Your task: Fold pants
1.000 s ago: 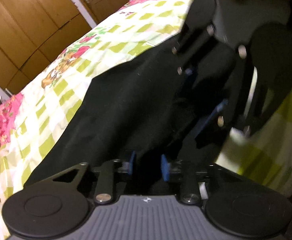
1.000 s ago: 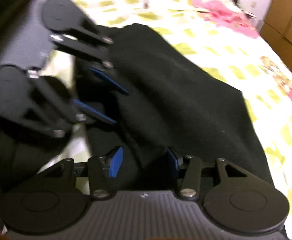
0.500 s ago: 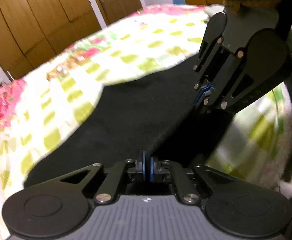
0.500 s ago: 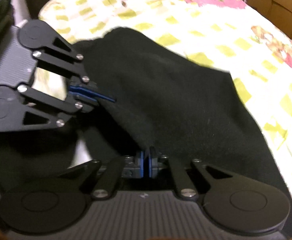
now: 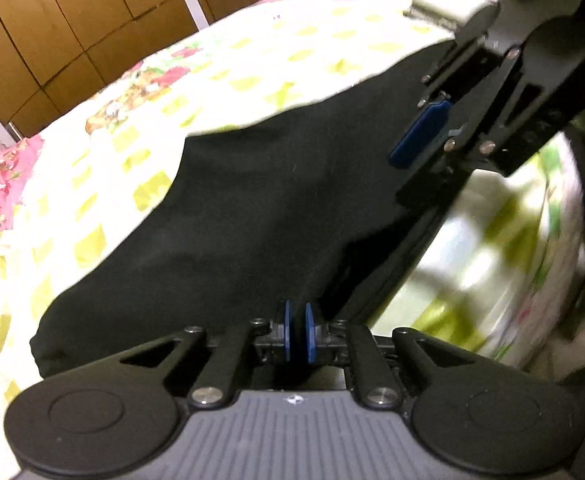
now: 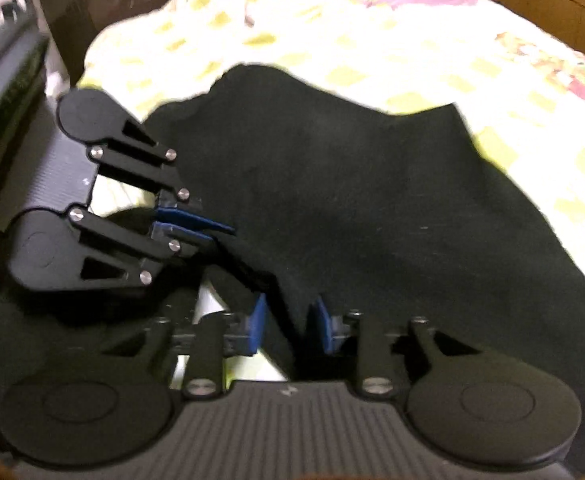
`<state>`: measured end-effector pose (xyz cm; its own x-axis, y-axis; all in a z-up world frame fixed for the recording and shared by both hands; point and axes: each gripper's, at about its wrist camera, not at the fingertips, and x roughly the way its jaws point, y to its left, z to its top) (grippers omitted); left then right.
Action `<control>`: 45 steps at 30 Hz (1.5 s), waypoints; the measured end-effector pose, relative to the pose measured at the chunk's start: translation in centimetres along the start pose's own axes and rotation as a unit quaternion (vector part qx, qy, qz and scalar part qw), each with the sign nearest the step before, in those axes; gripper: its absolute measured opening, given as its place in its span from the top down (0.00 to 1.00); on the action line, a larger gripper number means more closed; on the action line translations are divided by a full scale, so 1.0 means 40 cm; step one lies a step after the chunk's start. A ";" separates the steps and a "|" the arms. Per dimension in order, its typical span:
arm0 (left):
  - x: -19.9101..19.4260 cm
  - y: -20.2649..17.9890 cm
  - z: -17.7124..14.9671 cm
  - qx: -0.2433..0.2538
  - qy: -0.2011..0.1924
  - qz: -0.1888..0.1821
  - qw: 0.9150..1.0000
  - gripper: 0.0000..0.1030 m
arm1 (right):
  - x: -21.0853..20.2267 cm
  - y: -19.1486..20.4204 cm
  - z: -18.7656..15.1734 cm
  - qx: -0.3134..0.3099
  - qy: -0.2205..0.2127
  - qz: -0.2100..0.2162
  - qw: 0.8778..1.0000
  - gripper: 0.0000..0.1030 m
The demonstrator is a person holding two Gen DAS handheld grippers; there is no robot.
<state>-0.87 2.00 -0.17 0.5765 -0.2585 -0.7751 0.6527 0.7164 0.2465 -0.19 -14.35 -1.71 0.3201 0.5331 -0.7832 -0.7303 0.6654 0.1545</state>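
Left wrist view: left gripper pinches the pants edge, jaws easing apart; right gripper straddles cloth, jaws opening; both should re-clamp before lifting off the bed.

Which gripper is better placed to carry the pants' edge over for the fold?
Left. The left gripper has its jaws, just starting to open, close on the black pants; the right gripper has jaws opening wider, with the cloth loose between them.

A bed is carrying a checked, flowered sheet — and black pants are lying spread directly on that sheet.
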 end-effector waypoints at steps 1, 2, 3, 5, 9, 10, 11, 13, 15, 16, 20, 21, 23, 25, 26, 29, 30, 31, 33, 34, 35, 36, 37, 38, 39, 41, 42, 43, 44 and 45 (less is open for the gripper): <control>0.001 -0.004 0.013 -0.001 -0.008 -0.002 1.000 0.76 | -0.028 -0.014 -0.012 0.016 -0.013 -0.005 1.000 0.68; 0.010 -0.013 0.028 -0.003 -0.012 -0.008 1.000 0.76 | -0.052 -0.032 -0.027 0.031 -0.025 -0.019 0.999 0.66; 0.027 -0.025 0.042 -0.004 -0.012 -0.018 1.000 0.76 | -0.069 -0.055 -0.045 0.045 -0.032 -0.035 0.998 0.63; 0.073 -0.051 0.059 0.005 0.001 -0.034 0.999 0.76 | -0.061 -0.124 -0.062 0.090 -0.029 -0.069 0.993 0.57; 0.125 -0.090 0.093 0.021 0.019 -0.048 0.998 0.76 | -0.070 -0.244 -0.148 0.192 -0.012 -0.096 0.977 0.62; 0.123 -0.095 0.111 0.025 0.012 -0.051 0.998 0.76 | -0.104 -0.259 -0.160 0.215 -0.027 -0.094 0.972 0.61; 0.116 -0.099 0.128 0.028 0.004 -0.053 0.998 0.76 | -0.138 -0.271 -0.172 0.231 -0.043 -0.100 0.967 0.61; 0.114 -0.122 0.172 0.038 -0.015 -0.055 0.998 0.76 | -0.222 -0.300 -0.209 0.265 -0.081 -0.122 0.953 0.60; 0.127 -0.156 0.209 0.049 -0.031 -0.066 0.996 0.75 | -0.311 -0.345 -0.264 0.313 -0.119 -0.158 0.929 0.58; 0.142 -0.167 0.234 0.055 -0.037 -0.074 0.995 0.75 | -0.352 -0.375 -0.299 0.342 -0.137 -0.179 0.912 0.56; 0.183 -0.250 0.307 0.075 -0.046 -0.105 0.991 0.75 | -0.481 -0.481 -0.467 0.468 -0.187 -0.233 0.832 0.52; 0.195 -0.269 0.324 0.082 -0.048 -0.114 0.989 0.75 | -0.501 -0.500 -0.506 0.495 -0.198 -0.237 0.812 0.52; 0.210 -0.300 0.350 0.097 -0.050 -0.126 0.986 0.75 | -0.519 -0.523 -0.562 0.528 -0.212 -0.239 0.787 0.52; 0.203 -0.342 0.369 0.114 -0.051 -0.132 0.983 0.75 | -0.532 -0.552 -0.617 0.555 -0.233 -0.228 0.766 0.51; 0.209 -0.353 0.381 0.120 -0.052 -0.134 0.982 0.75 | -0.527 -0.567 -0.635 0.565 -0.244 -0.221 0.757 0.51; 0.223 -0.371 0.411 0.129 -0.052 -0.138 0.981 0.75 | -0.497 -0.615 -0.647 0.567 -0.259 -0.215 0.752 0.51; 0.228 -0.375 0.419 0.130 -0.053 -0.140 0.980 0.74 | -0.484 -0.636 -0.645 0.571 -0.261 -0.210 0.749 0.50; 0.233 -0.379 0.426 0.130 -0.053 -0.143 0.980 0.74 | -0.480 -0.657 -0.653 0.580 -0.266 -0.202 0.743 0.50; 0.247 -0.392 0.444 0.132 -0.054 -0.147 0.979 0.74 | -0.474 -0.680 -0.675 0.596 -0.280 -0.185 0.730 0.49; 0.250 -0.399 0.450 0.134 -0.056 -0.147 0.978 0.74 | -0.477 -0.686 -0.682 0.602 -0.287 -0.173 0.724 0.49; 0.254 -0.407 0.458 0.137 -0.056 -0.148 0.978 0.74 | -0.471 -0.699 -0.688 0.607 -0.298 -0.160 0.719 0.47; 0.256 -0.413 0.462 0.138 -0.055 -0.151 0.977 0.73 | -0.469 -0.707 -0.690 0.609 -0.312 -0.146 0.715 0.47; 0.259 -0.419 0.467 0.140 -0.055 -0.152 0.977 0.72 | -0.472 -0.701 -0.691 0.608 -0.327 -0.135 0.711 0.47; 0.263 -0.426 0.470 0.142 -0.056 -0.153 0.976 0.72 | -0.472 -0.702 -0.694 0.605 -0.349 -0.125 0.705 0.47; 0.268 -0.431 0.472 0.145 -0.056 -0.154 0.976 0.71 | -0.469 -0.703 -0.697 0.604 -0.362 -0.122 0.699 0.45; 0.282 -0.439 0.479 0.144 -0.053 -0.156 0.976 0.71 | -0.445 -0.716 -0.696 0.608 -0.355 -0.120 0.700 0.40; 0.290 -0.442 0.485 0.139 -0.051 -0.158 0.976 0.71 | -0.432 -0.725 -0.692 0.605 -0.352 -0.117 0.705 0.39; 0.297 -0.442 0.490 0.131 -0.050 -0.161 0.977 0.71 | -0.424 -0.730 -0.684 0.597 -0.356 -0.115 0.709 0.37; 0.303 -0.443 0.496 0.124 -0.048 -0.164 0.977 0.71 | -0.420 -0.733 -0.675 0.589 -0.363 -0.114 0.713 0.35; 0.306 -0.446 0.502 0.118 -0.049 -0.167 0.978 0.71 | -0.419 -0.736 -0.666 0.581 -0.369 -0.108 0.718 0.34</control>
<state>4.42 -26.94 -2.36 0.3493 -0.5212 -0.7787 0.9008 0.4155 0.1261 -0.15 -56.78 -9.17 0.8957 0.1989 -0.3978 0.2422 0.5320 0.8114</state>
